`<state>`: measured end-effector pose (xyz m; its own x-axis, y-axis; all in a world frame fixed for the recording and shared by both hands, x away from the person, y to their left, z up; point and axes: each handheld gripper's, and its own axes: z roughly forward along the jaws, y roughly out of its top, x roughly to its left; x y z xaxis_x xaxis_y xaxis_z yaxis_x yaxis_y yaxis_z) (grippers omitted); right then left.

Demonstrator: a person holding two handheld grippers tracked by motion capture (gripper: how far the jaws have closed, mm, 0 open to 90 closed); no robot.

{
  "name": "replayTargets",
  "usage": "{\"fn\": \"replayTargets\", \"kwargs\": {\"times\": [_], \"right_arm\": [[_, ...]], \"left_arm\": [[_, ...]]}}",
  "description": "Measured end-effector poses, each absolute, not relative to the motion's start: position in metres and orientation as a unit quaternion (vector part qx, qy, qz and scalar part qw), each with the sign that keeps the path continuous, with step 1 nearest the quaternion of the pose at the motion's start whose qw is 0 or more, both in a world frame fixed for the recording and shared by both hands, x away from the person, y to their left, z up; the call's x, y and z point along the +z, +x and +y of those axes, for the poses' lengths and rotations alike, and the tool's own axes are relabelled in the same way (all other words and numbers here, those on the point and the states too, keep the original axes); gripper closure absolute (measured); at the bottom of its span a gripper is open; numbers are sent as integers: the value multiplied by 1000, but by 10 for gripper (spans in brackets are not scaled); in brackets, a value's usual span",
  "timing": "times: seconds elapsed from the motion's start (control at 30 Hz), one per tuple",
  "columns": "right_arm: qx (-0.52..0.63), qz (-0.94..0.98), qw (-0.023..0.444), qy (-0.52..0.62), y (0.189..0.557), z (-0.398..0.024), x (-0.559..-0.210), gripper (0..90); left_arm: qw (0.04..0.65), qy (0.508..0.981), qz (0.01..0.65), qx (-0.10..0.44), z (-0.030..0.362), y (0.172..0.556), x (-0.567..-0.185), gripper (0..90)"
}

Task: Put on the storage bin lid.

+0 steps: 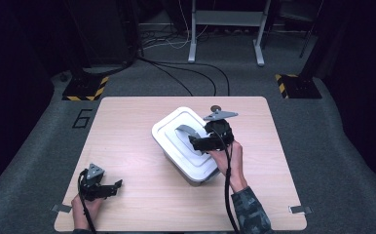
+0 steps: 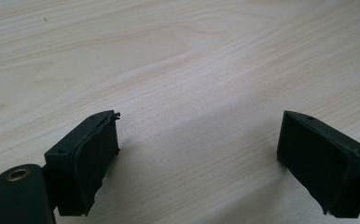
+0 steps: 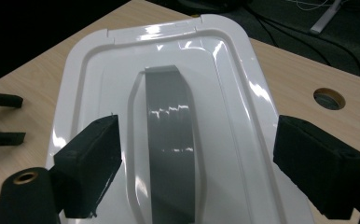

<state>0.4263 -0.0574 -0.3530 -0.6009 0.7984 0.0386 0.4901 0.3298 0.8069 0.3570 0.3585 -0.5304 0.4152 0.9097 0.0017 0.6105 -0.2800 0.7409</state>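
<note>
Black grippers (image 1: 206, 142) with grey three-cornered top plates; black trailing cables; camouflage-patterned sleeve (image 1: 250, 212); brass-coloured rivet.

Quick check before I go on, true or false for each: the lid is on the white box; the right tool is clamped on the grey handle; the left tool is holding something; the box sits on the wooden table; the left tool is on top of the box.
1. The white lid is on the box. True.
2. The right tool is clamped on the grey handle. False: its jaws stand open either side of the handle, not pressing on it.
3. The left tool is holding something. False: its jaws are open over bare wood.
4. The box sits on the wooden table. True.
5. The left tool is on top of the box. False: it is at the table's near left corner, apart from the box.
</note>
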Motion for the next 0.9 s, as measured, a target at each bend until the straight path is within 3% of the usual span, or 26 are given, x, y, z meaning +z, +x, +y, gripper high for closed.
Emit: {"fn": "replayTargets", "kwargs": {"times": [0.9], "right_arm": [[379,775,201,464,378,-147,-393,98]], "left_arm": [[344,768,494,220,358,356,-530,134]]}}
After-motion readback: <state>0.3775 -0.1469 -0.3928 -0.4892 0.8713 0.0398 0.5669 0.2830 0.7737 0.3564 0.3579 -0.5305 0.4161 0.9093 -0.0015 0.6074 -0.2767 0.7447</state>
